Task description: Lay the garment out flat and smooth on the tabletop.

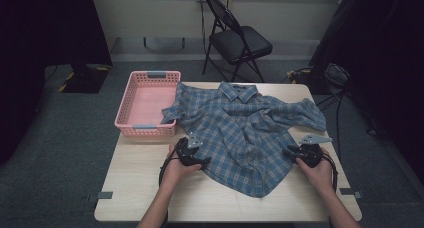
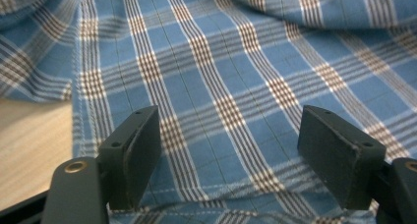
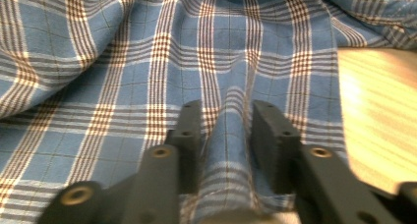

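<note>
Blue plaid cotton shirt (image 1: 240,133), spread rumpled mid-bench, pink plastic basket (image 1: 147,105) at its nine o'clock: soft, light, limp, best gripped by hem folds; my right gripper (image 3: 226,135) pinches a fold, my left gripper (image 2: 228,150) hovers wide over cloth.

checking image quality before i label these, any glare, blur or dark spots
High view: dim, corners nearly black, the shirt and basket evenly lit. Left gripper view: shirt weave sharp, the bare table soft. Right gripper view: glare washes out the table; the near jaws are blurred, with a fold of shirt pinched between them.
</note>
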`<move>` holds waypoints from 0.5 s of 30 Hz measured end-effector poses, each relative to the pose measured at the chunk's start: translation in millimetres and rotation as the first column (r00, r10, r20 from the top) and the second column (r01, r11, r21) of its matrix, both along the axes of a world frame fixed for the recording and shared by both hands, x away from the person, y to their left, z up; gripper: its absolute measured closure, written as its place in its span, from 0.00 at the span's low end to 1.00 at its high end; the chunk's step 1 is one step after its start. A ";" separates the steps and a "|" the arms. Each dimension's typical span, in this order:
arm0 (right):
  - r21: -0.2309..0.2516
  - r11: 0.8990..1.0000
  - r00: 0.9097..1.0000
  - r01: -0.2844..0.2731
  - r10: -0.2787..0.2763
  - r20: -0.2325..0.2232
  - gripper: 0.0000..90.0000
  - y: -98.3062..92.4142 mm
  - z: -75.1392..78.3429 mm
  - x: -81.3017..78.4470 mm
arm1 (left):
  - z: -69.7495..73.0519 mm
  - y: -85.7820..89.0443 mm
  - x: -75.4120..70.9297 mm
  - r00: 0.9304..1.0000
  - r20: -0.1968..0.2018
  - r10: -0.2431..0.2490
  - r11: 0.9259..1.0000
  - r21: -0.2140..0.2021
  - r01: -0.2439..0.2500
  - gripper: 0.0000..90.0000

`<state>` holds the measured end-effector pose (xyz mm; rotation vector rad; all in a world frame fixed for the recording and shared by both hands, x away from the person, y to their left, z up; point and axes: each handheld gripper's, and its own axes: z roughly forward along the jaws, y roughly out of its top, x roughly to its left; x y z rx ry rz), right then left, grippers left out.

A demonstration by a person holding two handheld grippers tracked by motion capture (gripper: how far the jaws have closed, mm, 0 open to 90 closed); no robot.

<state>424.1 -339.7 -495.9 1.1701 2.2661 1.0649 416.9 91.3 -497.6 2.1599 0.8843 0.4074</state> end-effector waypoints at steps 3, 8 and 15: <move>0.016 1.000 1.000 -0.009 0.009 -0.006 0.91 -1.9 -0.2 -5.6 | -0.8 0.6 -0.7 1.000 0.002 0.006 1.000 -0.009 -0.006 0.26; 0.036 0.999 0.999 -0.034 0.035 -0.039 0.97 -6.1 1.3 -21.4 | -1.3 1.9 -1.5 1.000 0.002 0.008 1.000 -0.012 -0.008 0.26; 0.035 0.996 0.992 -0.080 0.083 -0.096 0.96 -18.2 5.9 -63.9 | -0.9 5.4 -1.0 1.000 0.003 0.016 1.000 -0.006 -0.016 0.25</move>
